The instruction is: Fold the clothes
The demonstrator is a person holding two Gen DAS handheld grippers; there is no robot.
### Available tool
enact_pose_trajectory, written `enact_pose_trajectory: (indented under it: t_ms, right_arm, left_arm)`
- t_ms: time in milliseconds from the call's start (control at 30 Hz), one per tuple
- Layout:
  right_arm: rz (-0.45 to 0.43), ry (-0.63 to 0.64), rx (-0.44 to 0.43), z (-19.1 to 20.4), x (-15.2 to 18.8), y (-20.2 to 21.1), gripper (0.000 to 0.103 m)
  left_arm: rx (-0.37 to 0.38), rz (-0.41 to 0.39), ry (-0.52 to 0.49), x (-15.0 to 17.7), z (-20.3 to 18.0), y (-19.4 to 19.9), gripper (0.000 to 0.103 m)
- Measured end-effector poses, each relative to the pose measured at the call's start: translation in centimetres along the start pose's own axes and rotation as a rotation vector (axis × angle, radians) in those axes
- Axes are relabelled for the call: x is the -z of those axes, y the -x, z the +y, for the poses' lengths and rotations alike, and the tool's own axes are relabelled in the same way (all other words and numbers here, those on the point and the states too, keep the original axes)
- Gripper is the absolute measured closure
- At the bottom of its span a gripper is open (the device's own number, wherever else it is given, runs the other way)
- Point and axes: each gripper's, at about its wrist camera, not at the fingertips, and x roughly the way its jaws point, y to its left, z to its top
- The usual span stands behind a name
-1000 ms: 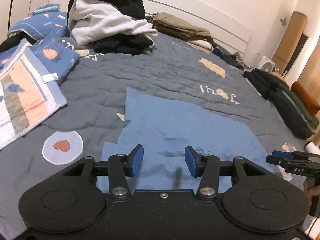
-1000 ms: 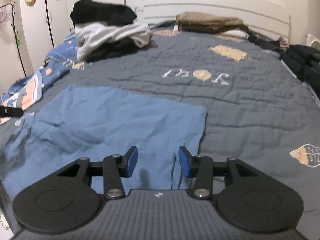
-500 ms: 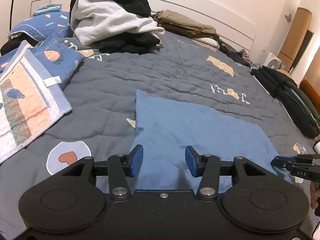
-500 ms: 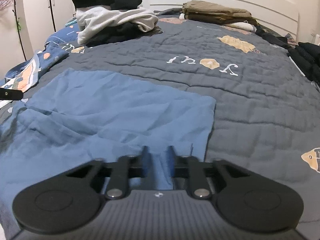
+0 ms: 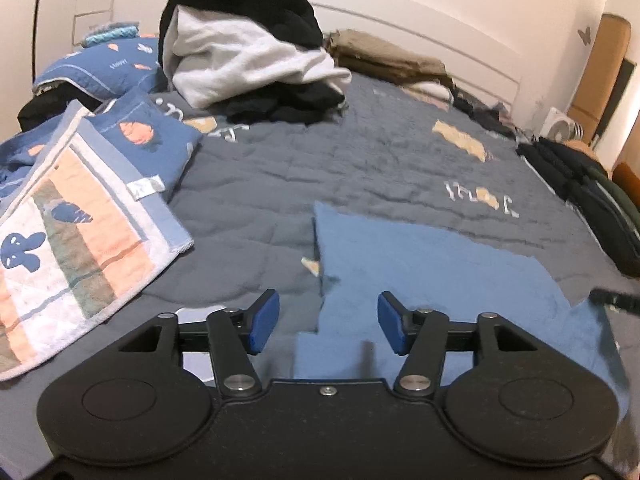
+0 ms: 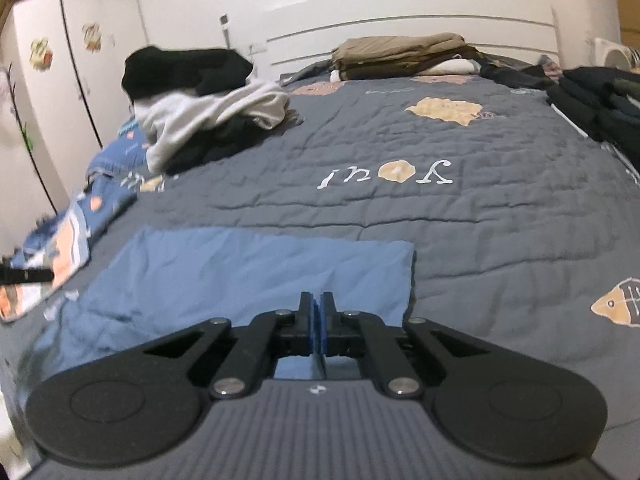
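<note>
**Right tongs pinch the blue cloth, left tongs spreading above it**

We see our right gripper (image 6: 317, 322) clamped tight, its blue pads pressed together on a fold of the blue garment (image 6: 248, 276) at that garment's near edge. Our left gripper (image 5: 325, 322) has its jaws opening, about half spread; the garment's left edge shows in the gap beneath, but the pads press on nothing.

The blue garment lies flat on the grey quilted bedspread (image 6: 480, 208) near the foot edge of the bed, its far edge running straight across, with wrinkles toward its near left part. In the left wrist view the other gripper's dark tip shows blurred at the garment's right edge.

Further out, a patterned blue and orange blanket (image 5: 80, 216) lies along the bed's left edge. A heap of black and white clothes (image 5: 248, 60) sits toward the head-left corner. Folded tan clothes (image 6: 404, 56) are stacked against the white headboard (image 6: 420, 12), and dark folded clothes (image 6: 600, 104) line the right edge.
</note>
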Motion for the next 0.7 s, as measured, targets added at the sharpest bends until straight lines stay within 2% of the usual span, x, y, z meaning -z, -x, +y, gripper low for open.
enact_pose_trajectory:
  t_ms: [100, 233, 333, 533, 567, 600, 700]
  right_arm:
    - [-0.017, -0.041, 0.006, -0.6, -0.1, -0.2, 0.101]
    - [-0.053, -0.101, 0.026, -1.5, -0.2, -0.6, 0.101]
    - [-0.074, -0.131, 0.031, -1.9, -0.4, -1.1, 0.101]
    - [0.011, -0.127, 0.061, -2.3, 0.5, -3.8, 0.101]
    - [0.021, -0.121, 0.068, -2.3, 0.7, -4.1, 0.101]
    - [0.025, -0.120, 0.071, -2.3, 0.9, -4.2, 0.101]
    - [0.034, -0.115, 0.079, -2.1, 1.3, -4.4, 0.101]
  left_arm:
    - [-0.004, 0.040, -0.006, 0.2, 0.6, -0.4, 0.048]
    - [0.049, 0.088, 0.021, 0.5, 1.2, -0.9, 0.048]
    - [0.052, 0.116, -0.003, 0.9, 1.1, -1.5, 0.046]
    - [0.069, 0.169, -0.004, 1.9, 1.2, -3.3, 0.047]
    - [0.077, 0.167, -0.002, 2.1, 1.3, -3.4, 0.059]
    - [0.083, 0.166, 0.002, 2.1, 1.2, -3.4, 0.079]
    - [0.093, 0.147, 0.003, 2.0, 1.1, -3.4, 0.096]
